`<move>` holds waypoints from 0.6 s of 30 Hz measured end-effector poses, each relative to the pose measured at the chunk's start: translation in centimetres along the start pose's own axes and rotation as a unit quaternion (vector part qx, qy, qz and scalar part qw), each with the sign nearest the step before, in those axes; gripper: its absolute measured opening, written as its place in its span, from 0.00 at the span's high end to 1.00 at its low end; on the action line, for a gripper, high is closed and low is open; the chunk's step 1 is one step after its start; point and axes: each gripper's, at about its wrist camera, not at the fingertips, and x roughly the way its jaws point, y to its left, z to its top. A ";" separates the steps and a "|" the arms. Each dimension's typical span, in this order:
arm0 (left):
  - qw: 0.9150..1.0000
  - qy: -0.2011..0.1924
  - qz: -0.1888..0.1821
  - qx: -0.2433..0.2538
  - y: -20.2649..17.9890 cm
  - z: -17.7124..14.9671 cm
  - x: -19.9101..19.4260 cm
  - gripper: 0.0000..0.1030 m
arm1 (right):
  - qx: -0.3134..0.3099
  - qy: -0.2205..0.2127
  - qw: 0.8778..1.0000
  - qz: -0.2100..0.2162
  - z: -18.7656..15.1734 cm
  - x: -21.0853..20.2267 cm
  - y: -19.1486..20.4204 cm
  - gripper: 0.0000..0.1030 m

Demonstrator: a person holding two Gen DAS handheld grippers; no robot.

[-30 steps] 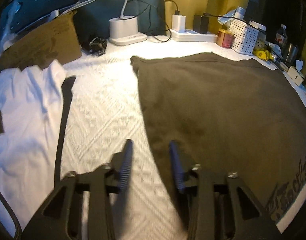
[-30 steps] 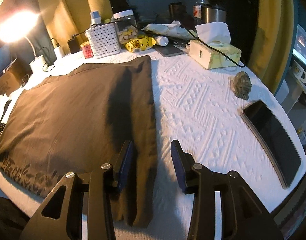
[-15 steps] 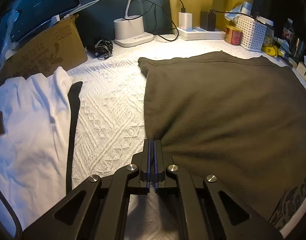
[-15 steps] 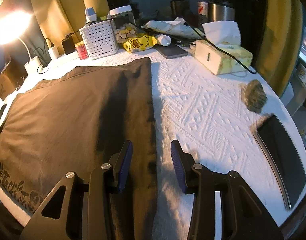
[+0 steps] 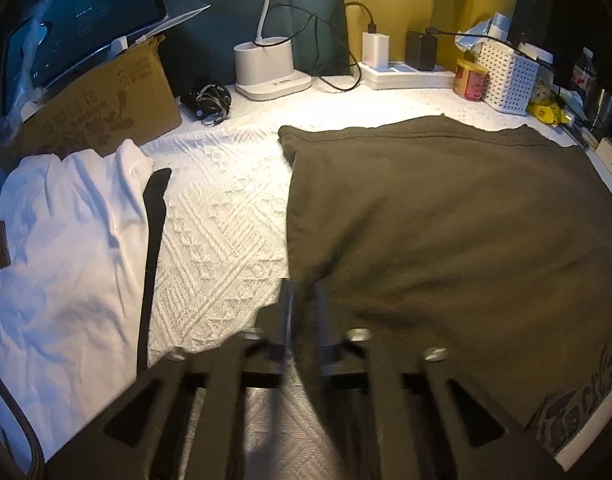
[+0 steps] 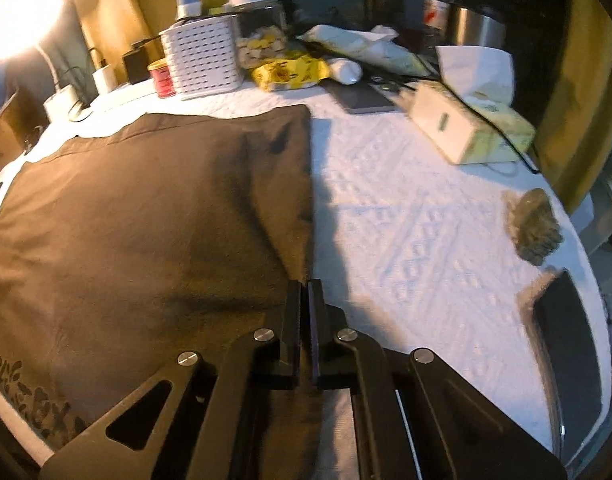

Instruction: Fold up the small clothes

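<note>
R gripper (image 6: 305, 292) now pinched on brown shirt (image 6: 146, 220) edge, L gripper (image 5: 304, 300) reopening astride its hem

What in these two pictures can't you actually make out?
- Left wrist view: the left gripper is blurred; its jaws are opening, and whether the brown shirt is caught between them is unclear.
- Both views: the shirt's print is cut off by the edge.
- Right wrist view: the lamp is lost in glare.

A shirt (image 5: 446, 220) is lying flat on the table (image 5: 222, 216). Another garment (image 5: 66, 248) is lying to its left, a box (image 5: 98, 108) behind that. A basket (image 6: 202, 60) is standing behind the shirt, a phone (image 6: 566, 340) lying to its right.
</note>
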 end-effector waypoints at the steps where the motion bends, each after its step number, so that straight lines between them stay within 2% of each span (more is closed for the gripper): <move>1: 1.000 -0.003 -0.003 -0.002 0.0 0.1 -0.2 0.50 | 0.003 -0.001 1.000 0.000 -0.1 -0.1 -0.1 0.96; 2: 1.000 -0.008 -0.008 -0.006 0.1 0.2 -0.4 0.40 | 0.004 -0.003 1.000 -0.001 -0.2 -0.1 -0.1 0.96; 5: 1.000 -0.019 -0.019 -0.015 0.2 0.5 -1.1 0.39 | 0.011 -0.005 1.000 -0.008 -0.3 -0.1 0.1 0.96; 11: 0.999 -0.032 -0.033 -0.002 -0.7 0.4 -2.0 0.38 | 0.026 -0.007 1.000 -0.009 -0.3 -0.7 0.3 0.96; 13: 0.999 -0.036 -0.040 0.004 -1.4 0.2 -2.2 0.37 | 0.035 -0.015 0.999 -0.005 -0.4 -1.3 0.2 0.91; 14: 0.998 -0.037 -0.044 0.005 -1.6 0.1 -2.3 0.36 | 0.041 -0.021 0.999 -0.004 -0.5 -1.8 0.3 0.81; 15: 0.998 -0.037 -0.053 0.007 -1.9 0.0 -2.5 0.36 | 0.043 -0.025 0.999 -0.003 -0.5 -2.0 0.3 0.62; 17: 0.997 -0.039 -0.061 0.009 -2.5 -0.1 -2.8 0.36 | 0.046 -0.040 0.998 -0.002 -0.8 -2.9 0.5 0.38; 18: 0.997 -0.041 -0.065 0.012 -2.8 -0.2 -3.0 0.36 | 0.044 -0.046 0.998 -0.003 -0.9 -3.3 0.6 0.36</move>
